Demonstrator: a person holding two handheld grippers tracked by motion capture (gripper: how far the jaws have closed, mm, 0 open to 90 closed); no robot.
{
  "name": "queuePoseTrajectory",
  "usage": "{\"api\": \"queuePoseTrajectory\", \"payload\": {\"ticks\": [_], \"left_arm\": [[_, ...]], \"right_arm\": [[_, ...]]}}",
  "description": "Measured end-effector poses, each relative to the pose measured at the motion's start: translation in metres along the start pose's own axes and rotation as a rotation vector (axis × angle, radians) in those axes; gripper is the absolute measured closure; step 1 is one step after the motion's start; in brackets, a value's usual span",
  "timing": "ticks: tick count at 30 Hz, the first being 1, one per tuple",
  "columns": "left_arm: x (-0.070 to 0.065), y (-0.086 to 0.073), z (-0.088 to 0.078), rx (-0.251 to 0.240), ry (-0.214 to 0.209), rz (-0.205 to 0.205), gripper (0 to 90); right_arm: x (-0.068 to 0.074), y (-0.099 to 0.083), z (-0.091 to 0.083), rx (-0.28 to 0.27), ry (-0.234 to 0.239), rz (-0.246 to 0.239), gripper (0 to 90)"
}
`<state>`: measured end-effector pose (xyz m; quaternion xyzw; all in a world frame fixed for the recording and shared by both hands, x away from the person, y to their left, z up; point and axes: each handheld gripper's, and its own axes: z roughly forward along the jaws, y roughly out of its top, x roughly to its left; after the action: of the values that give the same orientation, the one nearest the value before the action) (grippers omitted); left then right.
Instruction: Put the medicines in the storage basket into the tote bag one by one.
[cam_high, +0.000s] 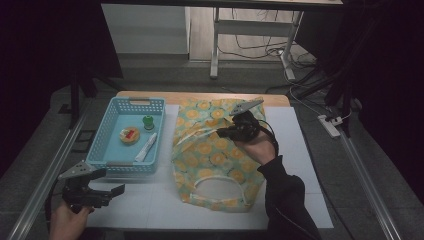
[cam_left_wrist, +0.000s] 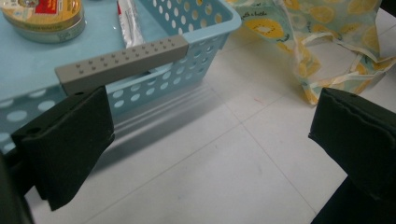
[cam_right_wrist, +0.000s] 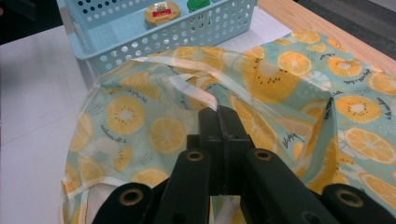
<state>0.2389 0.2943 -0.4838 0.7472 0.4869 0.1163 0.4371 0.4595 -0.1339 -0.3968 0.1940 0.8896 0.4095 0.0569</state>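
The right gripper (cam_right_wrist: 219, 114) has its jaws clenched on a pale strap (cam_right_wrist: 198, 91) of the fruit-print cloth bag (cam_high: 215, 150), which lies spread across the middle of the table (cam_high: 145, 205). It appears to be lifting that strap to open the bag's upper end, toward the far edge, so the step in hand looks like opening the bag for loading. The left gripper (cam_high: 107, 192) hangs released, jaws wide apart and nothing between them, above the near left corner of the table, just off the near wall of the blue basket (cam_high: 112, 127).

The next move probably falls to the left gripper: reach over the basket's near wall and pick out one of the things inside. There is a round tin (cam_high: 129, 135) in the middle, a small green-capped jar (cam_high: 148, 122) toward the far side, and a white tube (cam_high: 146, 148) lying along the right wall. The grey grip (cam_left_wrist: 123, 60) on the basket's near rim stands right before the left jaws and must be cleared. The bag mouth is slack, so the right hold has to keep it up and open.
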Motion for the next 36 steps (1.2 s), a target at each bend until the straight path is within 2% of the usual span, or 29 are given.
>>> {"api": "queuePoseTrajectory", "payload": {"ticks": [4,10,14,18,23,30,36], "left_arm": [[0.002,0.007,0.002,0.021,-0.006,0.014,0.0],[0.006,0.016,0.003,-0.011,-0.013,0.026,0.0],[0.008,0.022,0.005,-0.003,-0.020,0.018,0.0],[0.010,0.029,0.009,0.009,0.002,0.038,0.0],[0.013,0.038,0.014,0.020,0.011,0.018,0.0],[0.017,0.051,0.021,0.042,0.039,0.024,0.0],[0.022,0.061,0.028,0.066,0.040,0.029,0.0]], "right_arm": [[0.000,0.000,0.000,-0.002,-0.001,-0.005,90.0],[0.001,0.001,-0.002,-0.007,-0.002,-0.008,90.0],[0.001,0.001,-0.003,-0.010,-0.004,-0.008,90.0],[0.001,0.002,-0.003,-0.011,-0.004,-0.009,90.0],[0.001,0.001,-0.003,-0.013,-0.004,-0.007,90.0],[0.000,0.001,-0.002,-0.015,-0.003,-0.007,90.0],[0.001,0.001,-0.003,-0.019,-0.004,-0.009,90.0]]}}
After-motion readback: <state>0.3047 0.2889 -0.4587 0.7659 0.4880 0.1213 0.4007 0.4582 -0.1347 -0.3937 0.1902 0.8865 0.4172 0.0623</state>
